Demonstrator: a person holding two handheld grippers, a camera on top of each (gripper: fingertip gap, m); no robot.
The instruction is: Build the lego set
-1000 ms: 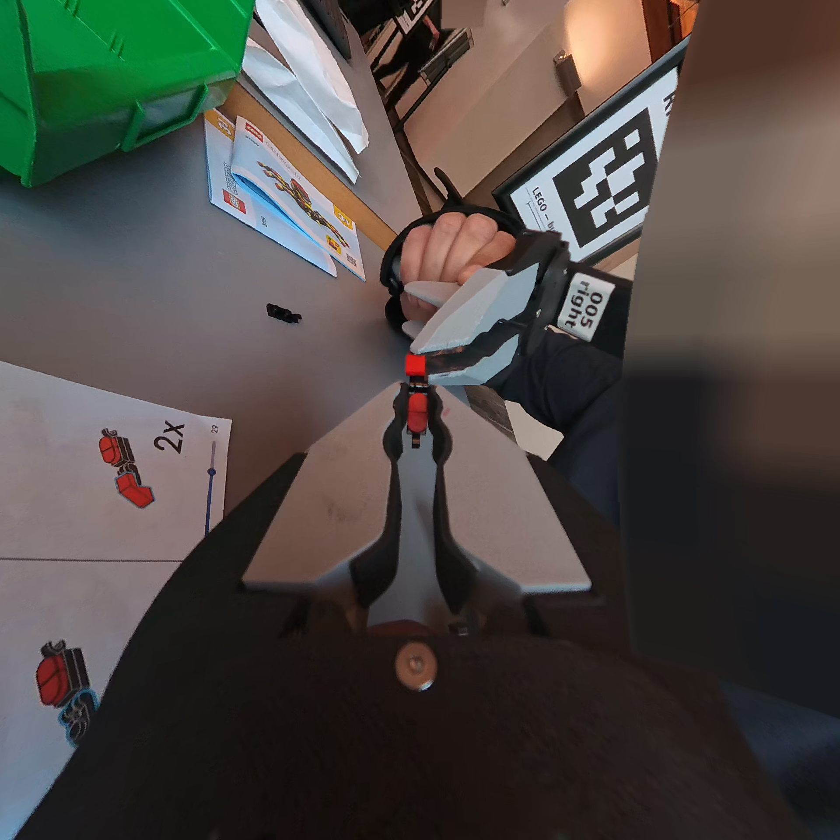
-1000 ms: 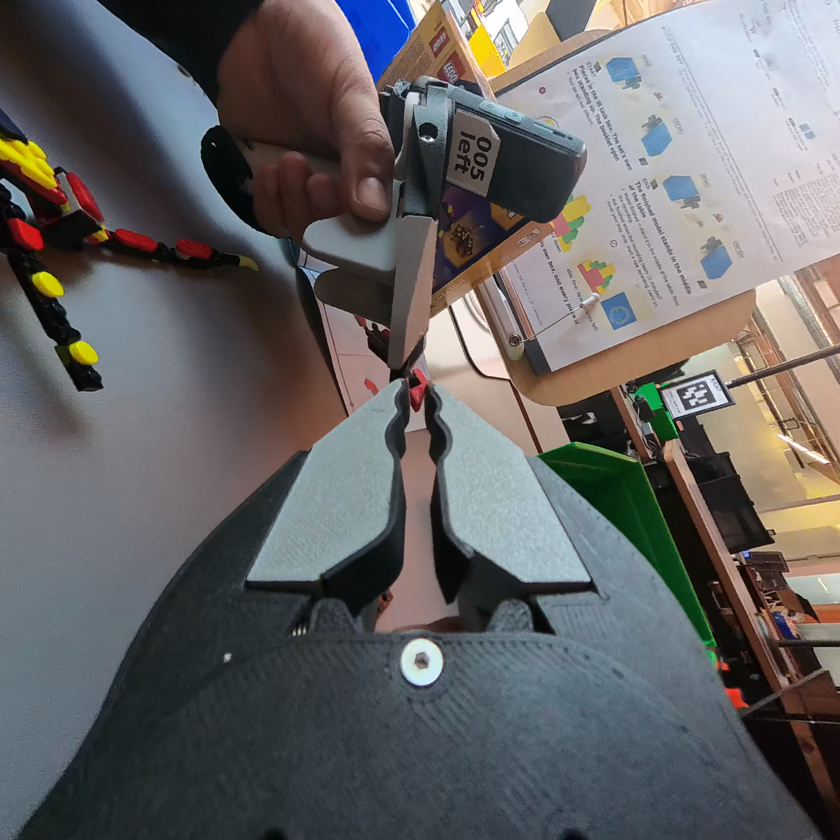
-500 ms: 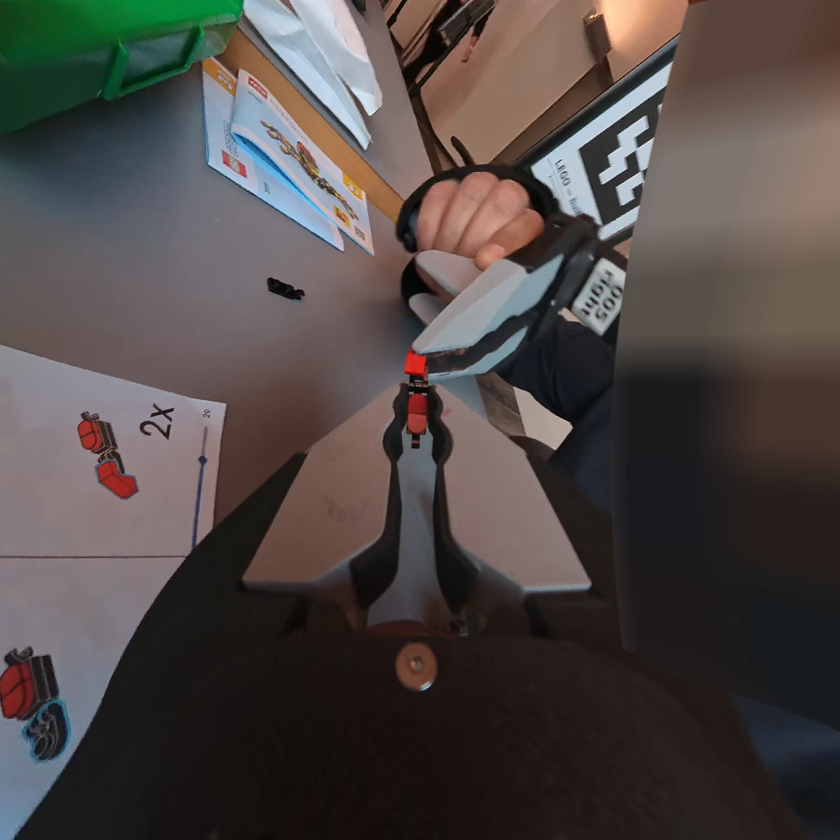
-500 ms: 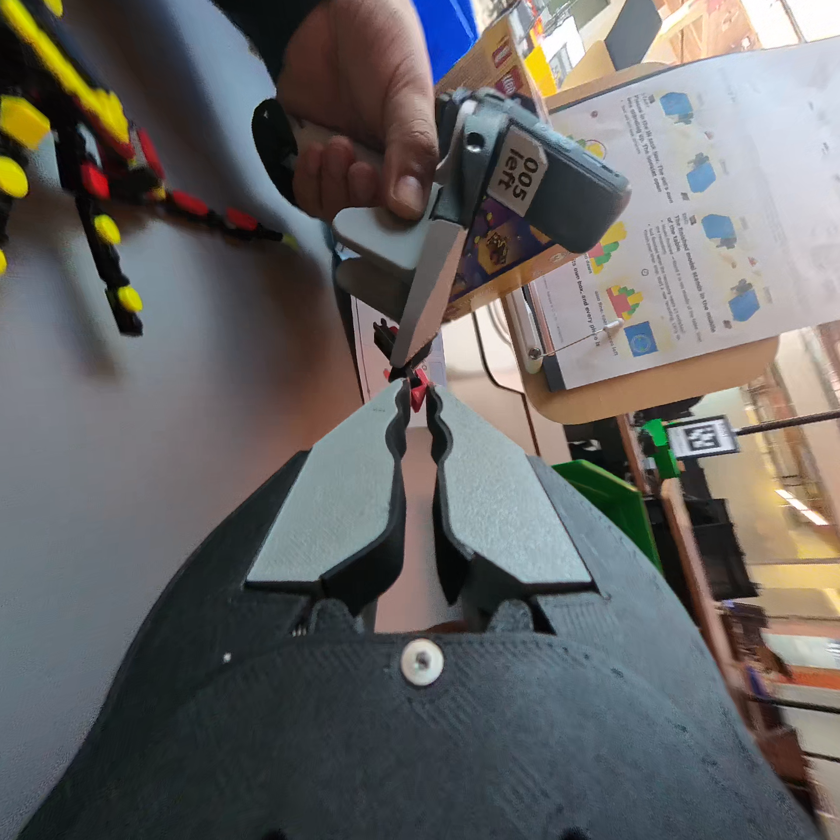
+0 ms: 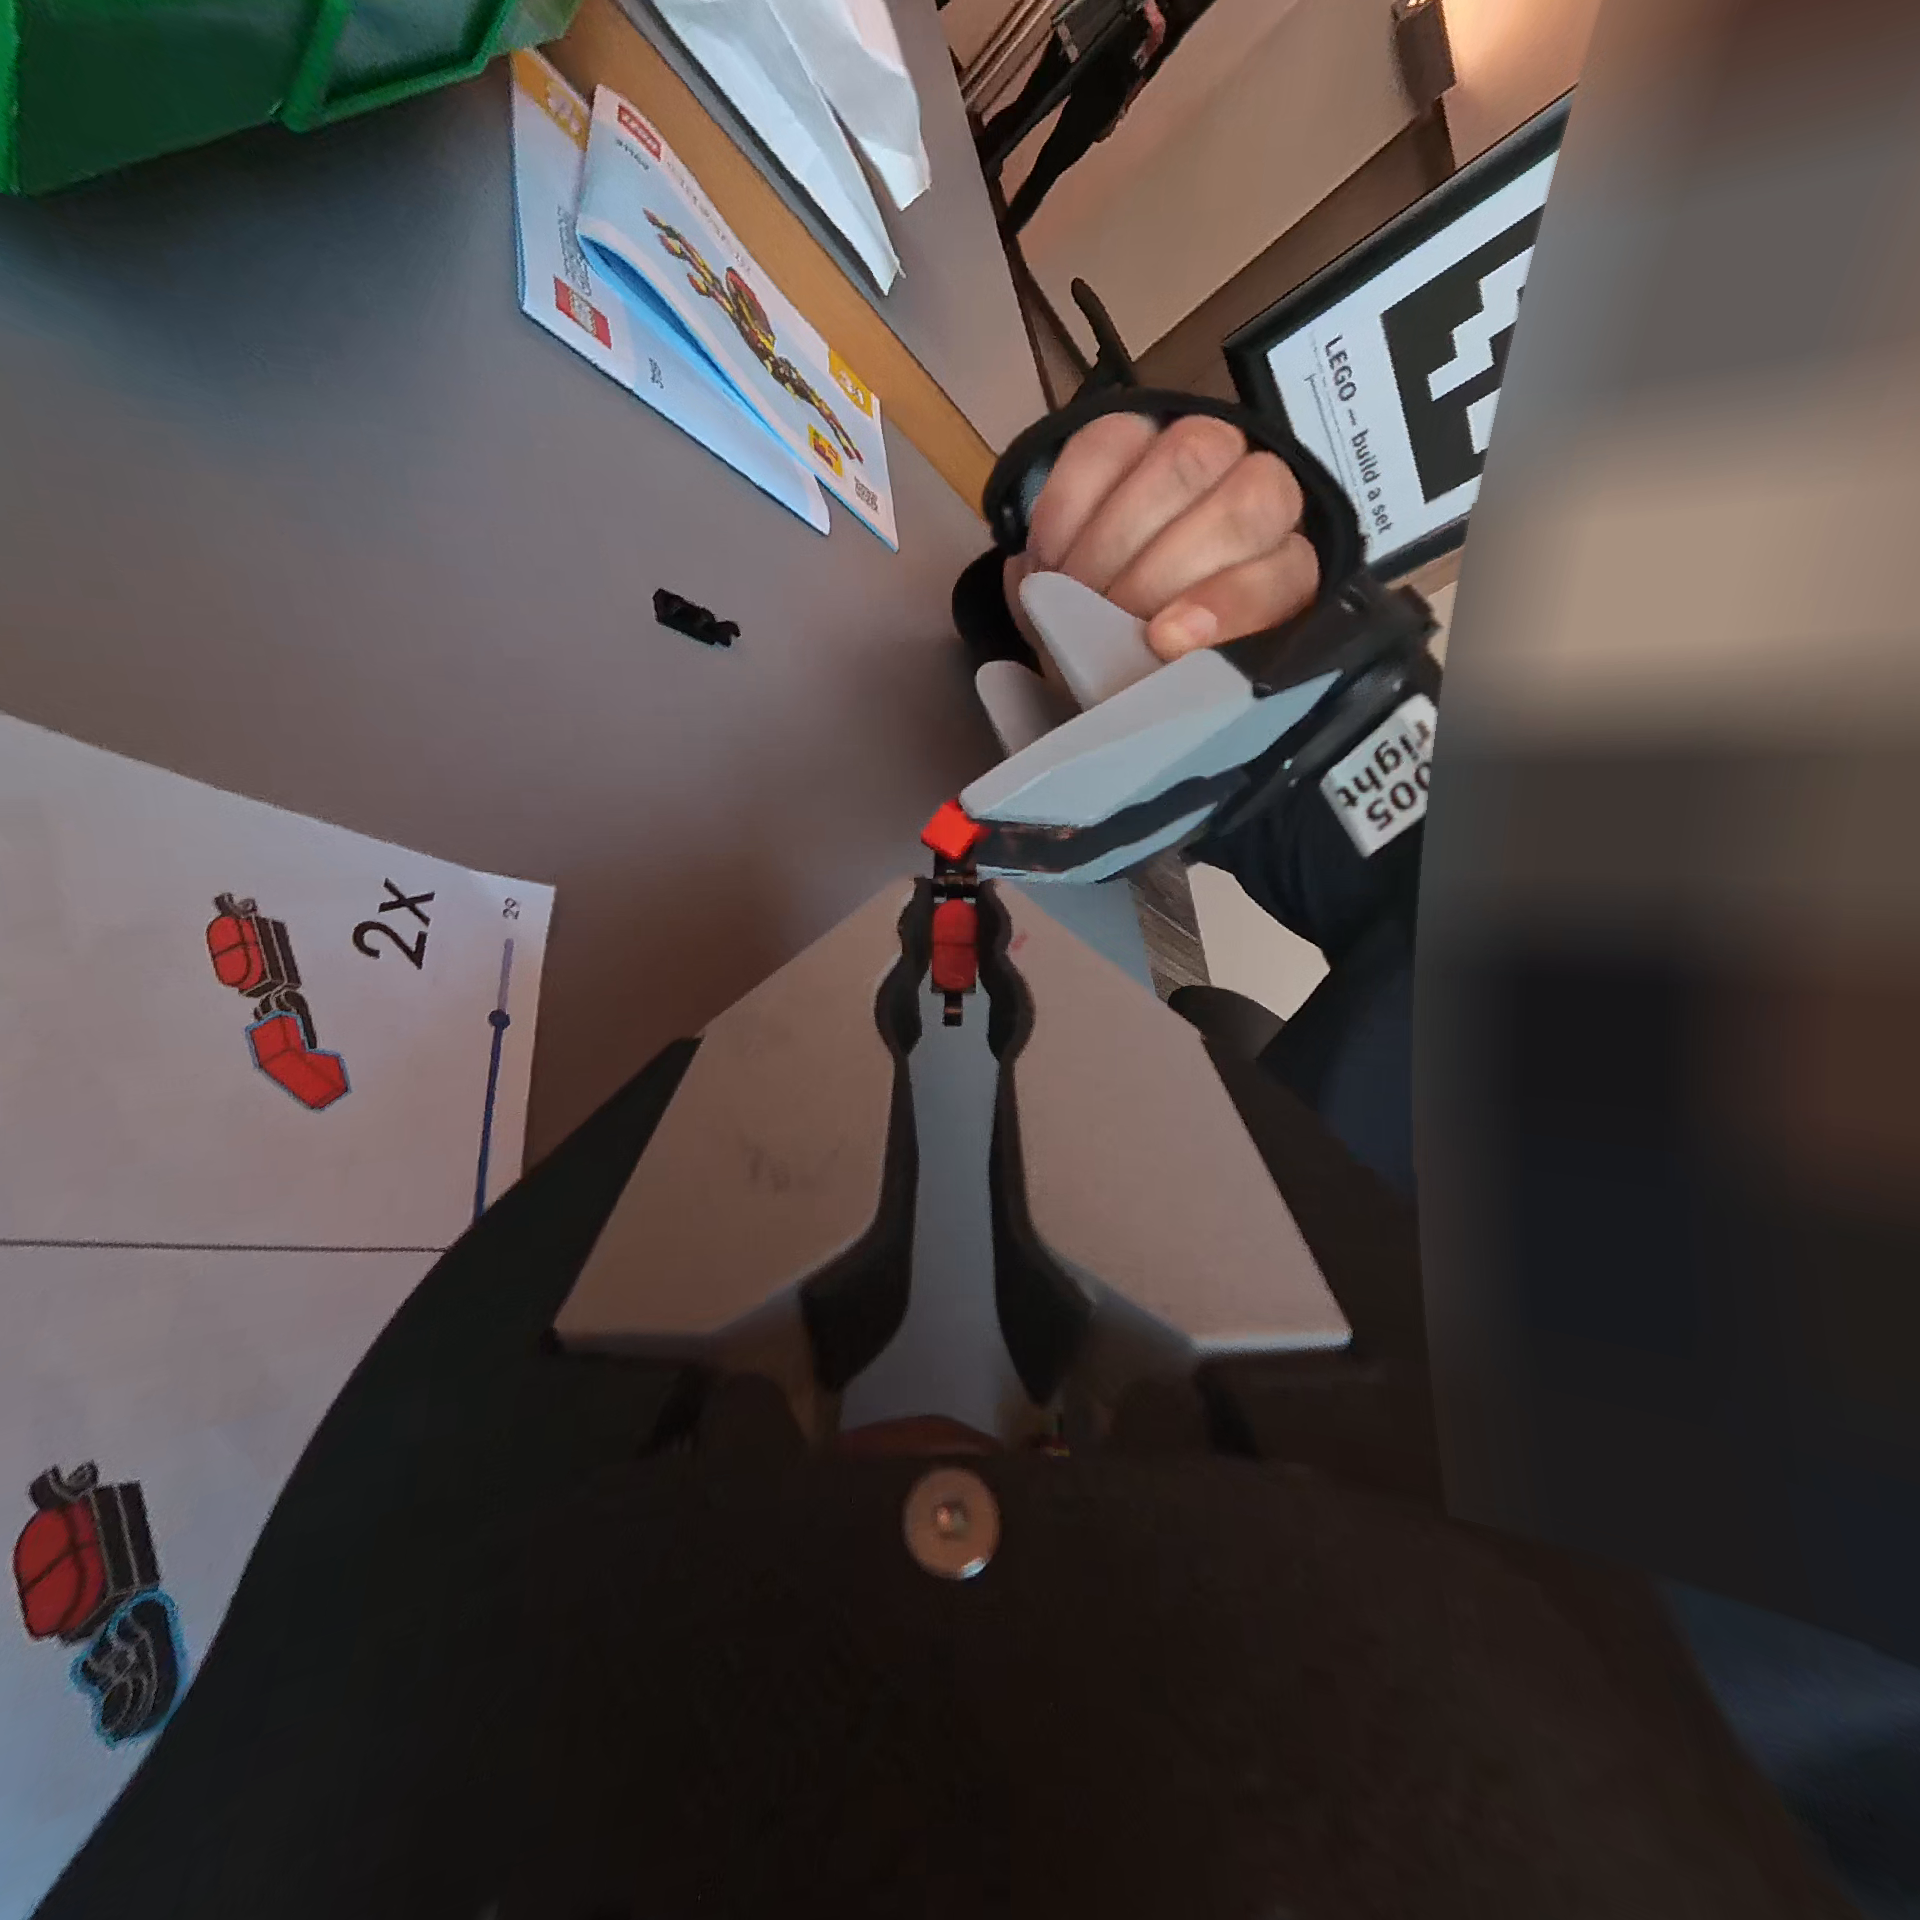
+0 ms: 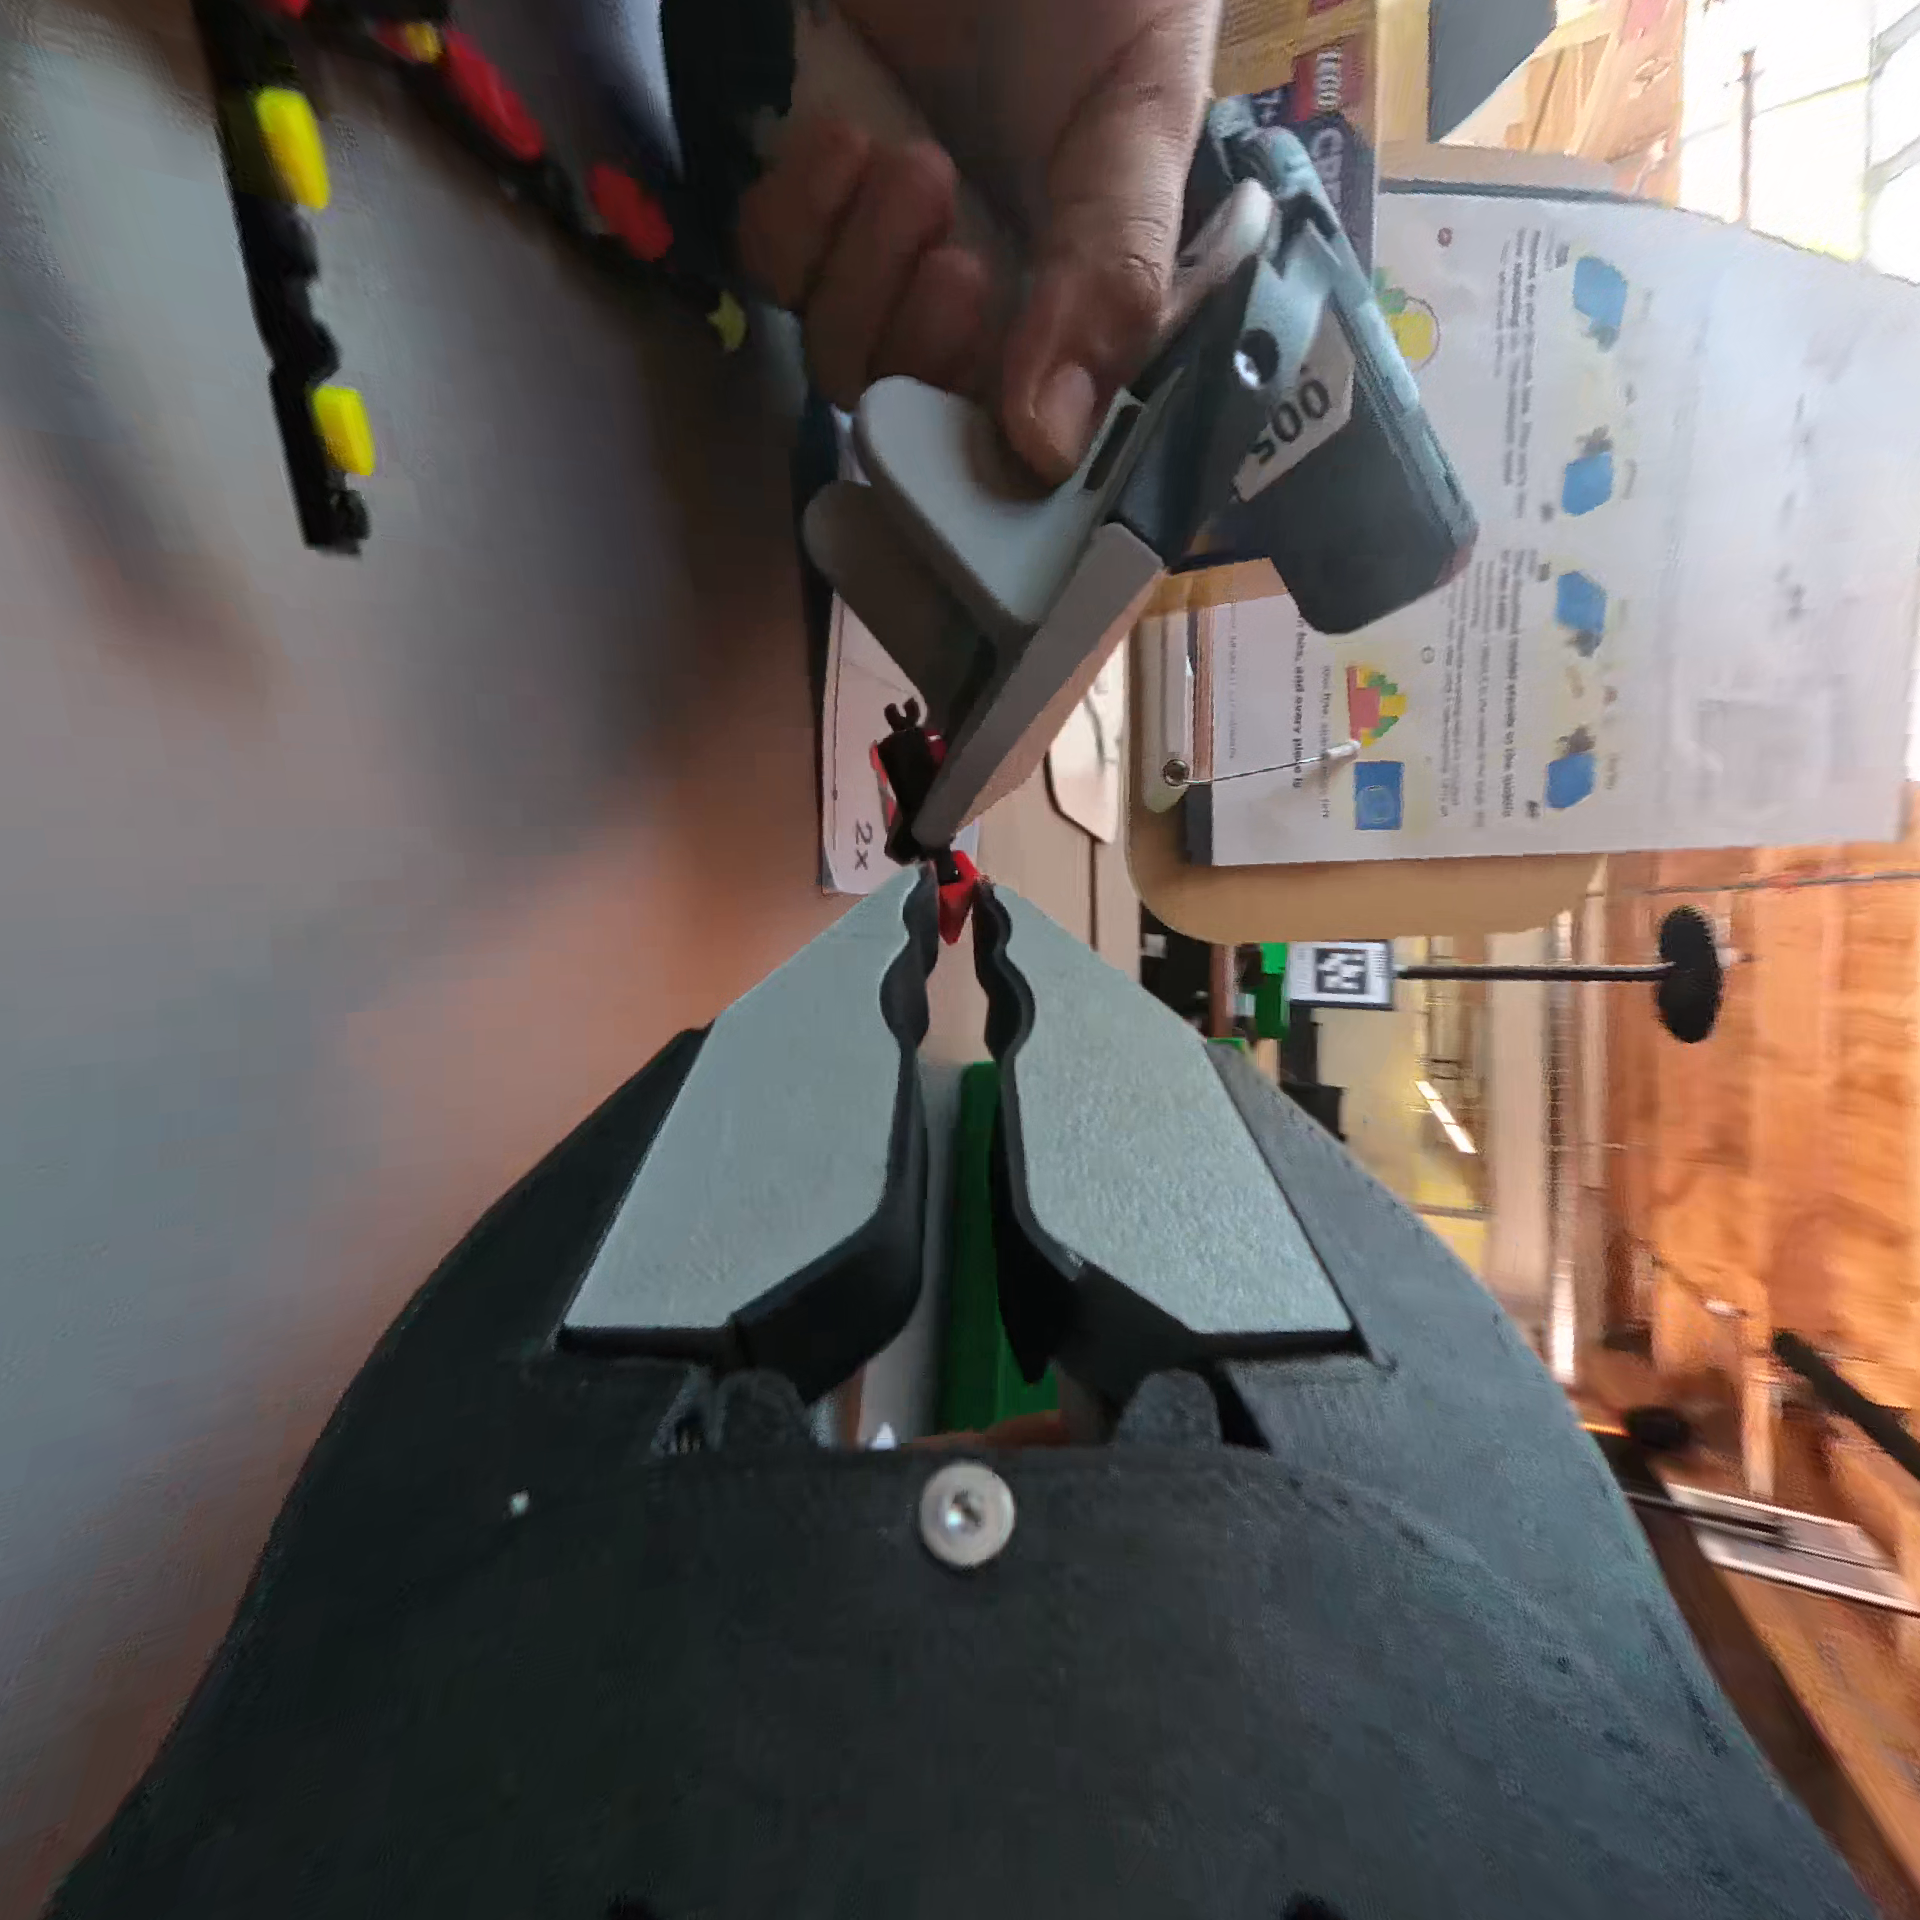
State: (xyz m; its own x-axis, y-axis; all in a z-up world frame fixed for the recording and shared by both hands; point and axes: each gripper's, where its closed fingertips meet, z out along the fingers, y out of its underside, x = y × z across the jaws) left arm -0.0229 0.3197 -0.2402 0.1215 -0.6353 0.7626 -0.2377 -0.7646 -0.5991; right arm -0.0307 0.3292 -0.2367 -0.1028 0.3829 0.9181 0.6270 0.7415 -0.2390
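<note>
In the left wrist view my left gripper [image 5: 954, 920] is shut on a small red-and-black lego joint piece [image 5: 954, 951]. My right gripper [image 5: 1039, 831] comes in from the right, shut on a small red brick [image 5: 956, 831] that meets the black tip of the joint piece. In the right wrist view my right gripper [image 6: 951, 896] pinches the red brick [image 6: 956, 902] at its tips. The left gripper [image 6: 925, 826] comes down from above with the black-and-red piece [image 6: 907, 774]. Both pieces are held tip to tip above the grey table [image 5: 364, 540].
A printed instruction sheet [image 5: 208, 1039], an instruction booklet [image 5: 707, 343], a loose black piece [image 5: 694, 615] and a green bin [image 5: 156, 83] are on the table. The black, red and yellow model [image 6: 301, 312] lies at the far left. A clipboard with a sheet [image 6: 1558, 520] stands behind.
Both grippers have tilted and the views have turned, most in the right wrist view. The pieces stay tip to tip. Both grippers stay shut.
</note>
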